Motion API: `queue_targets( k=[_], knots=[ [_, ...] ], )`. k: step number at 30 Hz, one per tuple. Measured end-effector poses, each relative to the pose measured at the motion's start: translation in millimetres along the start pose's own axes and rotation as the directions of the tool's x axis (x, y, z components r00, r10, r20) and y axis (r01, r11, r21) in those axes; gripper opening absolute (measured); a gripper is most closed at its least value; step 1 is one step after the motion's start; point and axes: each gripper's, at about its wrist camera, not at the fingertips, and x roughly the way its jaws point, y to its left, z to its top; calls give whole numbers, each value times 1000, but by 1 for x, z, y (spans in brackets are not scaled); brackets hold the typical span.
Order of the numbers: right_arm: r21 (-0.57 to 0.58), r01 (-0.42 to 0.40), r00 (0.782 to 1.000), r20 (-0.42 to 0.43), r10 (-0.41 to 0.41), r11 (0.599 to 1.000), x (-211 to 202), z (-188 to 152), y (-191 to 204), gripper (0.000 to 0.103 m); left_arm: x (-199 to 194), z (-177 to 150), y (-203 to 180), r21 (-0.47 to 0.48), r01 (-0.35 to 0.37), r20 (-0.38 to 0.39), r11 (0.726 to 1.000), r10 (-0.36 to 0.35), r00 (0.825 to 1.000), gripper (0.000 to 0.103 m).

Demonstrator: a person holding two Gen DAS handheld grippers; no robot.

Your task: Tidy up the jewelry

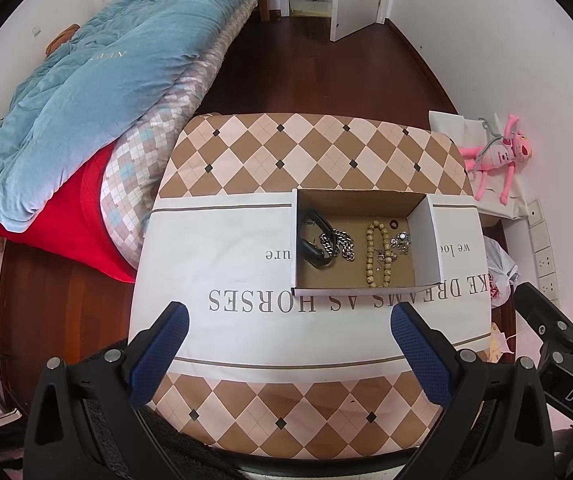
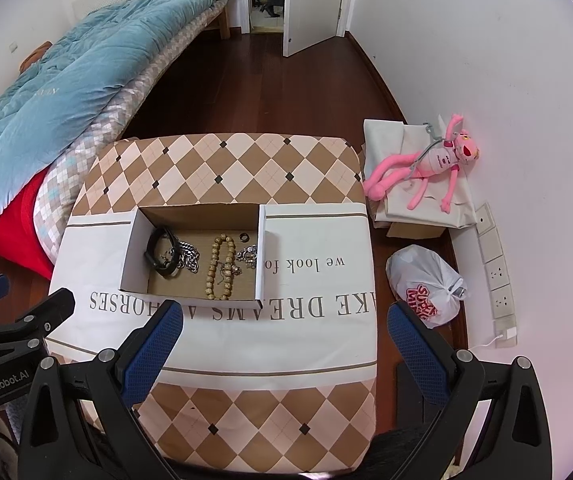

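An open cardboard box [image 1: 430, 236] [image 2: 136, 248] with white walls sits on the table cloth [image 1: 222, 248] [image 2: 318, 332]. Inside lie a black band [image 1: 315, 240] [image 2: 157, 249], a silver chain [image 1: 342, 243] [image 2: 188, 258], a wooden bead bracelet [image 1: 378, 252] [image 2: 220, 266], a small silver piece [image 1: 401, 238] [image 2: 248, 256] and a dark ring [image 1: 393, 224] [image 2: 243, 237]. My left gripper [image 1: 288, 320] hovers open before the box, nothing between its blue pads. My right gripper [image 2: 284, 322] is open too, just right of the box's front.
A bed with a blue quilt [image 1: 98, 76] [image 2: 46, 92] and red cushion [image 1: 66, 220] stands left of the table. A pink plush toy [image 1: 498, 156] [image 2: 430, 164], white plastic bag [image 2: 430, 288] and wall sockets [image 2: 494, 248] lie to the right. Dark wood floor [image 1: 318, 64] leads to an open door.
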Motion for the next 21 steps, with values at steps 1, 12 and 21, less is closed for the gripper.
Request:
queue_targets(
  k=[1, 12, 21],
  knots=[
    [0, 0, 1000, 0, 0, 1000, 1, 0, -1, 103, 0, 0, 0, -1, 1, 0, 1000, -1, 1000, 103],
    [-1, 2, 1000, 0, -2, 1000, 0, 0, -1, 103, 0, -1, 1, -2, 2, -3, 1000, -2, 1000, 103],
    [-1, 1, 1000, 0, -1, 1000, -1, 1, 1, 103, 0, -1, 1, -1, 3, -1, 1000, -3, 1000, 103]
  ],
)
